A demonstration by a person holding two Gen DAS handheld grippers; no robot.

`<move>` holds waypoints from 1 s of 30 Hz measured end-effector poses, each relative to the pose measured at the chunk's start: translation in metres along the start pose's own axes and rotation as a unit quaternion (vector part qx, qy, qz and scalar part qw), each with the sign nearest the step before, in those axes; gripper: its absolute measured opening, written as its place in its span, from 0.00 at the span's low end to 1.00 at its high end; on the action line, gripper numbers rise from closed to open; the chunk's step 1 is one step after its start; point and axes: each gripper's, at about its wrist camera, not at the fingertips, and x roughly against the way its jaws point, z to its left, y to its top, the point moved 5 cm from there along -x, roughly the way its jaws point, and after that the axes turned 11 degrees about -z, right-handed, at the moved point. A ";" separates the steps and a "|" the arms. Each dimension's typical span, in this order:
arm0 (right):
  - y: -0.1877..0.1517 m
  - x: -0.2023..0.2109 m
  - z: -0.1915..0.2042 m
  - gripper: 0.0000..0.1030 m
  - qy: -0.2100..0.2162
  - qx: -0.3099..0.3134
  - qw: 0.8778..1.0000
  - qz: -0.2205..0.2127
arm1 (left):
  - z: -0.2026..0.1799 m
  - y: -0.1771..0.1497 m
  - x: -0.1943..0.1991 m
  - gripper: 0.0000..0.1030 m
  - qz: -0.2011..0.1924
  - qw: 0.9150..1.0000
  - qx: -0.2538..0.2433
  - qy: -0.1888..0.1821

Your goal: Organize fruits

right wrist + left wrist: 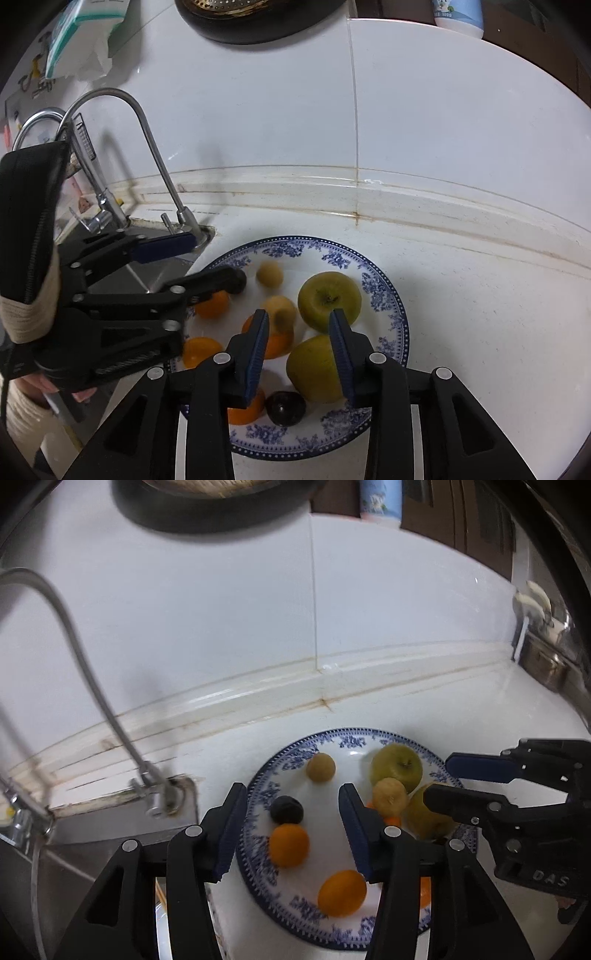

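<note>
Here both tongs, left tongs [293, 825] and right tongs [299, 350], are held open and empty over the blue-patterned plate [388, 295], where the firm, smooth green apple [328, 299] would be best taken across its middle, and the small, probably softer orange fruits [288, 844] lightly.

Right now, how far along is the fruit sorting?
Fruit already sits on the blue-patterned plate: two green apples, oranges, small yellow fruits and dark ones. Nothing is in hand: the left gripper and right gripper hover above it, jaws open and empty. Any grouping is not yet visible.

White plate [391, 295] with blue floral rim, orange citrus [288, 844], yellow-green apple [329, 301], dark plum [286, 408]
</note>
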 end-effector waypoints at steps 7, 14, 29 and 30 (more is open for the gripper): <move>-0.001 0.034 0.001 0.43 -0.013 -0.007 0.999 -0.031 | -0.008 0.002 0.041 0.55 -0.017 0.999 0.023 0.017; -0.001 0.091 -0.007 0.55 -0.047 -0.006 0.996 -0.078 | -0.032 0.013 0.086 0.67 -0.044 0.998 0.043 0.025; -0.036 0.222 -0.045 0.90 -0.121 -0.016 0.983 -0.138 | -0.106 0.001 0.194 0.98 -0.098 0.990 0.059 0.083; -0.039 0.229 -0.045 0.90 -0.124 -0.013 0.982 -0.139 | -0.112 -0.002 0.201 1.00 -0.101 0.989 0.060 0.086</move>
